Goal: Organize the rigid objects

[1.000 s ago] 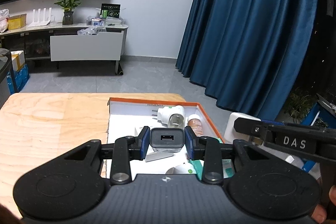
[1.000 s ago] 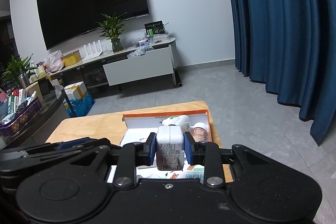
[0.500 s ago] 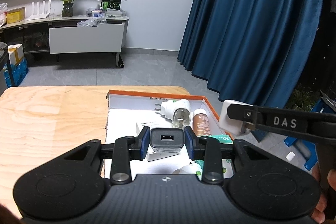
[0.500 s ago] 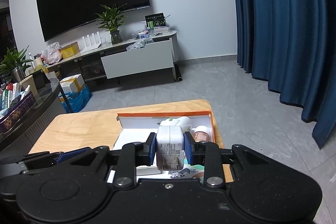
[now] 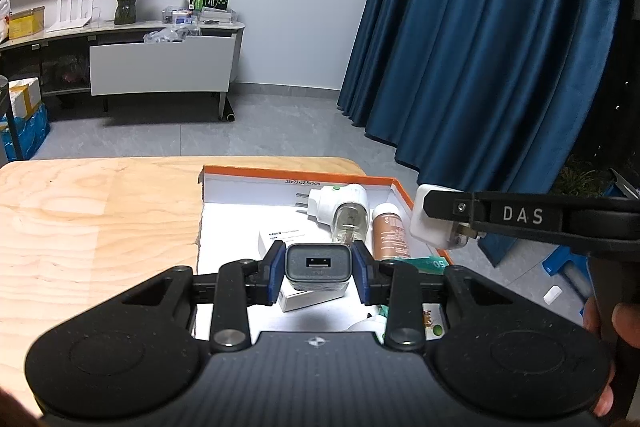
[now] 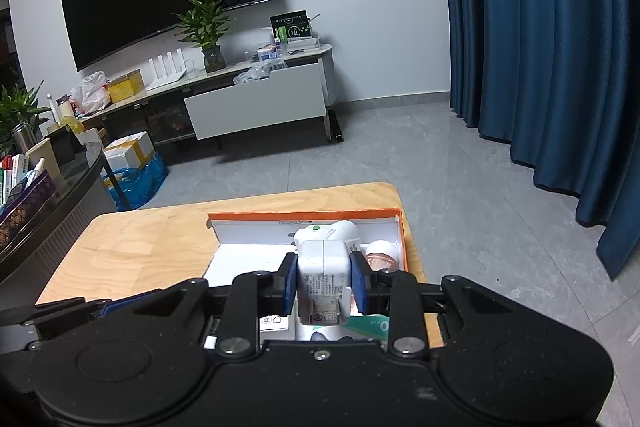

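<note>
While each claw pinches a charger, the wooden table [image 5: 100, 211] fronts blue curtains [image 5: 480, 67].

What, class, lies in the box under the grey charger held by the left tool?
Under the grey charger a small white carton lies on the box floor, so that spot is taken; bare floor shows farther back.

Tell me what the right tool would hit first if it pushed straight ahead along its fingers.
Probably the white plug-in device lying in the orange-rimmed box, just beyond the white charger held by the right tool; depth is unclear.
</note>
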A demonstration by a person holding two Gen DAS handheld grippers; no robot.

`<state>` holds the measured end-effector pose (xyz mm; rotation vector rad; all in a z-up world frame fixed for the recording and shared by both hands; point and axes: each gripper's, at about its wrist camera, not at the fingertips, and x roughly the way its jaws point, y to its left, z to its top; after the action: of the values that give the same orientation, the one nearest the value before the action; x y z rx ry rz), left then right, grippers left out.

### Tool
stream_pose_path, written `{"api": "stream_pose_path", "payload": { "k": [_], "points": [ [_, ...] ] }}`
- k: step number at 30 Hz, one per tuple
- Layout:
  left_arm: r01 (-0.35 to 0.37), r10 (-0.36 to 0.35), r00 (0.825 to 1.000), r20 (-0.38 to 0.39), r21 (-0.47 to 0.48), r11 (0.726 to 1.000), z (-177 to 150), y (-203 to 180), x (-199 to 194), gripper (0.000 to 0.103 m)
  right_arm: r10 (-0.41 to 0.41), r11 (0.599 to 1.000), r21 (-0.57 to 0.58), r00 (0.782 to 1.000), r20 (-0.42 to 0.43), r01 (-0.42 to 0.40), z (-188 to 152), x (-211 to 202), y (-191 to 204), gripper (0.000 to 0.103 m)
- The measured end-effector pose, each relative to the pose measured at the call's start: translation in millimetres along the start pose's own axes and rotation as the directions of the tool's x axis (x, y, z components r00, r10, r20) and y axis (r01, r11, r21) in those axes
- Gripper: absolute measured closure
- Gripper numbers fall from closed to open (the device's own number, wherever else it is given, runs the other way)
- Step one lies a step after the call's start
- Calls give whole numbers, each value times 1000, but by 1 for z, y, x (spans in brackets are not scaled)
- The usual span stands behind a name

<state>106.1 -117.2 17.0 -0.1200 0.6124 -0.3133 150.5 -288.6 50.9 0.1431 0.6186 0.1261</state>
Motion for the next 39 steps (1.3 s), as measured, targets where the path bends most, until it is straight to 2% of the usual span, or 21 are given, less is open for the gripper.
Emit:
{"api": "stream_pose_path", "payload": {
  "k": [17,18,19,23,25,29,34,35,37,38,39],
  "points": [
    [5,-6,1000,-26,-21,1000,2,6,11,68,-21,1000,0,999,-40,21,9,32,-5,67],
    [3,-4,1000,-28,-21,1000,2,6,12,68,-26,1000,-1,999,-38,26,9,32,-5,53],
    [4,-4,1000,-30,-18,1000,2,6,13,68,-18,1000,5,999,-31,19,9,31,-5,47],
    [6,-7,999,-39,-18,1000,3,5,18,68,-23,1000,14,1000,0,23,9,23,-10,47],
    [8,-8,999,-43,-16,1000,4,2,22,68,-26,1000,13,1000,14,26,8,16,-11,42],
    [20,-21,998,-56,-10,1000,5,-4,29,68,-32,999,-1,999,35,32,7,4,-13,37],
    [28,-28,996,-90,8,1000,3,-11,34,67,-32,999,-3,999,36,32,5,-8,-12,24],
    [28,-27,995,-93,9,1000,3,-12,34,66,-32,999,-4,999,39,32,4,-11,-13,24],
    [13,-12,995,-99,12,1000,1,-13,32,50,-38,999,-13,998,40,39,2,-16,-11,21],
    [5,-4,995,-99,12,1000,2,-13,30,39,-40,999,-20,998,39,41,1,-19,-10,21],
    [1,1,995,-95,14,1000,2,-13,27,35,-41,999,-26,998,39,42,0,-23,-10,20]
  ]
}}
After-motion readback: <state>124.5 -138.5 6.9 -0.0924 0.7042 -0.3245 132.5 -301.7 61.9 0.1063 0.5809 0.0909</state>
